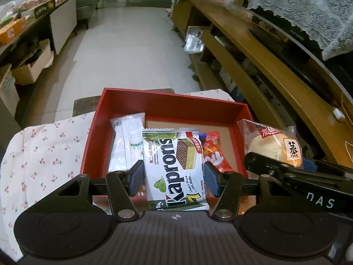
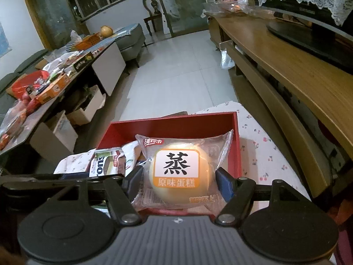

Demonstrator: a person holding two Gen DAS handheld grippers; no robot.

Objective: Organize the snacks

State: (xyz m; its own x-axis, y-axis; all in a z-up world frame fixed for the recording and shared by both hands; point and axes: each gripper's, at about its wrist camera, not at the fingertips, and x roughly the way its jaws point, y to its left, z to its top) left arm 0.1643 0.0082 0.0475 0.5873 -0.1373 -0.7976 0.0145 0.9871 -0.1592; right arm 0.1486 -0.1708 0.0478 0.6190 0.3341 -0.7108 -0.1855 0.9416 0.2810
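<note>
Left wrist view: your left gripper (image 1: 174,177) was clamped on the Kaprons wafer pack (image 1: 175,167), its blue pads pressing both side edges, the pack held above the near part of the red box (image 1: 172,108). Inside the box lay a white packet (image 1: 125,143) at left and a red packet (image 1: 215,152) at right. The box rested on a floral cloth (image 1: 44,154).

Right wrist view: your right gripper (image 2: 178,182) gripped the steamed cake packet (image 2: 176,170), pads against its two sides, over the red box (image 2: 172,125). The wafer pack (image 2: 108,162) showed just to its left.
</note>
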